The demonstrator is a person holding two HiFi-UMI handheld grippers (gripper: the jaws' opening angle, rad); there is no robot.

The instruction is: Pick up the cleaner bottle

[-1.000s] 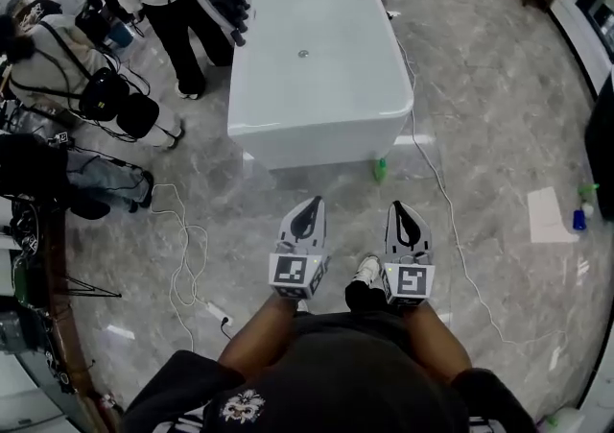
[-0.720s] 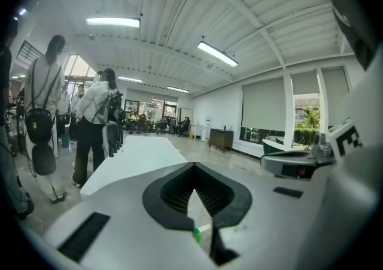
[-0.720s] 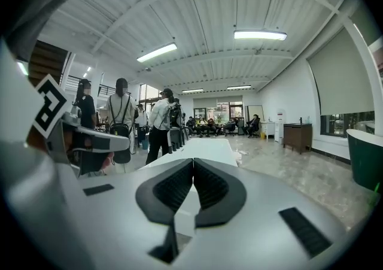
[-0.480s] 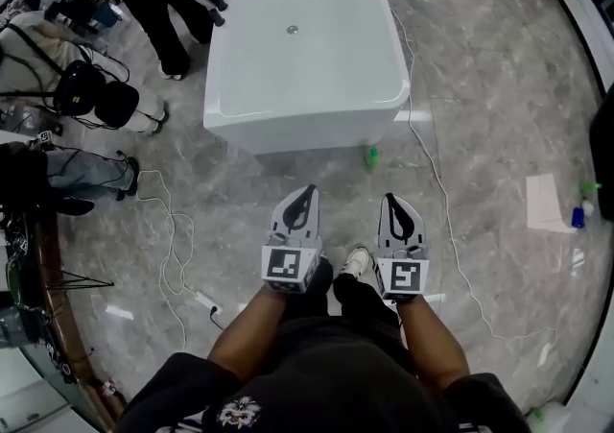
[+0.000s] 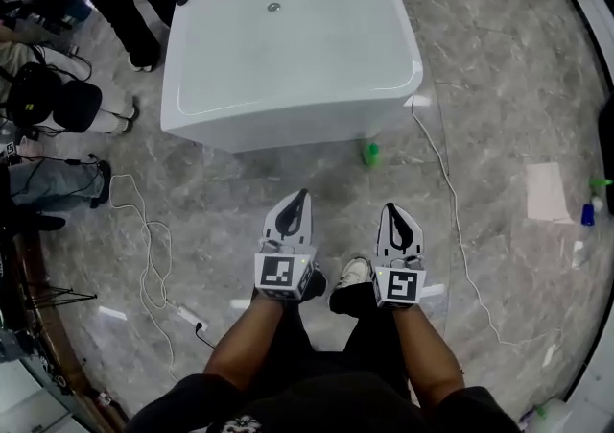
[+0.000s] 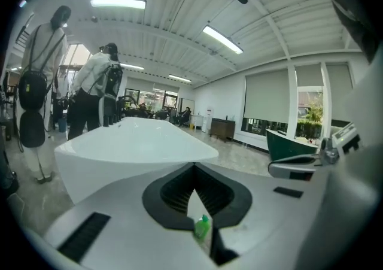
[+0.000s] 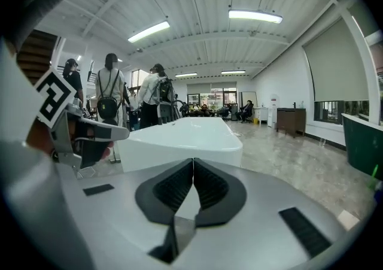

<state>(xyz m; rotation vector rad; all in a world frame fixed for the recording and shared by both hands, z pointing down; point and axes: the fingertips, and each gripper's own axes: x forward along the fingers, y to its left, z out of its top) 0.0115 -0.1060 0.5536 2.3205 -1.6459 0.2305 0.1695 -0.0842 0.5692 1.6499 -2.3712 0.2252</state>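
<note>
From the head view, the white bathtub (image 5: 288, 124) stood ahead of me on the grey stone floor (image 5: 480, 85), and its smooth basin held only a drain (image 5: 273, 7) that I could make out. The cleaner bottle (image 5: 370, 154) was small and bright green. It sat on the floor just beside the tub's near right corner, close to a white cable (image 5: 451, 220). It lay ahead of both tongs and well apart from them, between their two lines and nearer the right one. My left tongs (image 5: 302, 194) and right tongs (image 5: 394, 208) pointed forward side by side above my shoes (image 5: 353, 274), both clenched on nothing. In the left gripper view the jaws met at their tips. The bottle, green cap and all, showed small and far off through the slot behind them, below the tub's rim. In the right gripper view the jaws were likewise pressed together, with the tub beyond them and people (image 7: 111, 92) standing to its left.
</note>
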